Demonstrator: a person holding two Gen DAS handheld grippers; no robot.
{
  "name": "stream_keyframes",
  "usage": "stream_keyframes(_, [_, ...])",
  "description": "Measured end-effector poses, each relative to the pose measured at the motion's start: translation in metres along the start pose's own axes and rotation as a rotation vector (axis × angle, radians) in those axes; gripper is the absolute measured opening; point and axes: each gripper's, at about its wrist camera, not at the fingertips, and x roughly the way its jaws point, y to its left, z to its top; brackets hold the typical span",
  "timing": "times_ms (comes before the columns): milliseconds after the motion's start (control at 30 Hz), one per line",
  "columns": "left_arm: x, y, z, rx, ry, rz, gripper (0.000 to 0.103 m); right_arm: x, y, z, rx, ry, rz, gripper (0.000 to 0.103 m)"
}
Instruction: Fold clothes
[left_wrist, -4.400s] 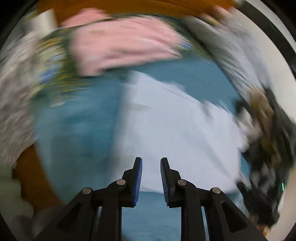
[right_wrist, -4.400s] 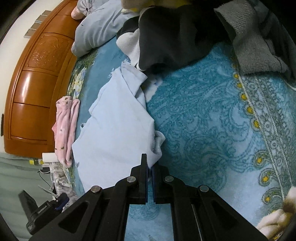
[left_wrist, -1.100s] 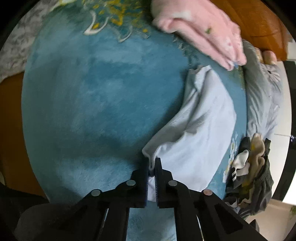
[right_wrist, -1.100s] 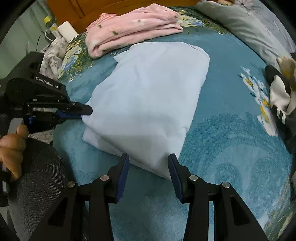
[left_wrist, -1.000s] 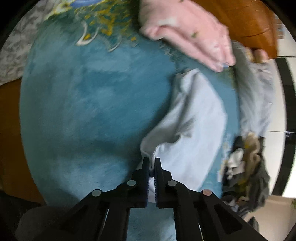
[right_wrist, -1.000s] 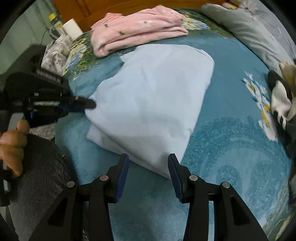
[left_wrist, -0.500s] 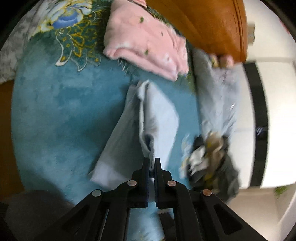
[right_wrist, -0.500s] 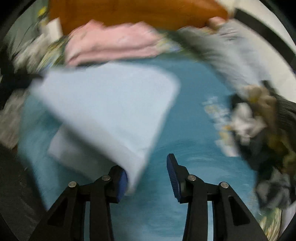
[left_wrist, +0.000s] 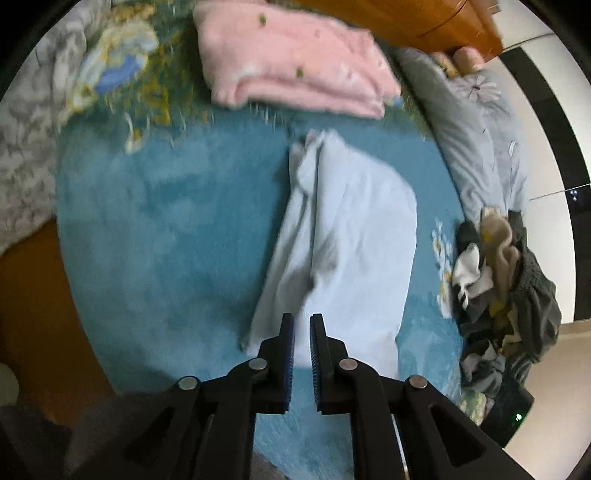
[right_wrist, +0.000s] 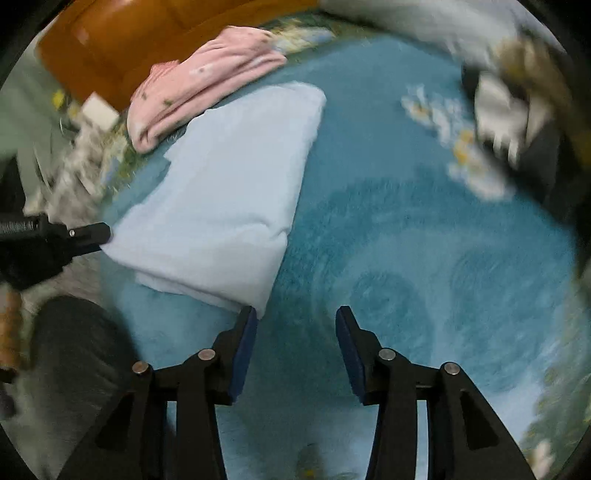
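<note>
A pale blue garment (left_wrist: 351, 236) lies folded over on the teal bed cover; it also shows in the right wrist view (right_wrist: 229, 184). My left gripper (left_wrist: 300, 325) hangs just over its near edge with the jaws a narrow gap apart and nothing between them. In the right wrist view the left gripper's fingertips (right_wrist: 92, 232) sit at the garment's left corner. My right gripper (right_wrist: 295, 321) is open and empty, just off the garment's near right corner.
A folded pink garment (left_wrist: 295, 62) lies beyond the blue one, by the wooden headboard (right_wrist: 122, 44). A heap of dark and white clothes (left_wrist: 506, 284) sits at the right. A grey pillow (left_wrist: 476, 140) lies at the far right.
The left gripper carried the garment's edge over and let it go; its jaws have parted slightly. The garment now lies folded narrower. The right gripper stayed open and drew back.
</note>
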Motion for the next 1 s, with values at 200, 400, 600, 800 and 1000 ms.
stream_keyframes(200, [-0.011, 0.005, 0.010, -0.020, -0.036, -0.012, 0.030, 0.028, -0.022, 0.006, 0.292, 0.019, 0.286, 0.046])
stream_keyframes(400, [-0.005, 0.023, 0.016, -0.136, -0.026, -0.081, 0.030, 0.046, -0.026, 0.006, 0.506, 0.020, 0.328, 0.022])
stream_keyframes(600, [-0.002, 0.026, 0.032, -0.190, -0.030, -0.102, 0.030, 0.044, -0.026, 0.010, 0.560, 0.055, 0.376, 0.006])
stream_keyframes(800, [0.012, 0.015, 0.041, -0.172, -0.003, -0.106, 0.030, -0.024, -0.073, 0.053, 0.441, -0.053, 0.353, 0.005])
stream_keyframes(1000, [0.054, -0.020, 0.051, -0.108, 0.059, -0.120, 0.030, -0.041, -0.167, 0.094, 0.369, 0.024, 0.162, 0.005])
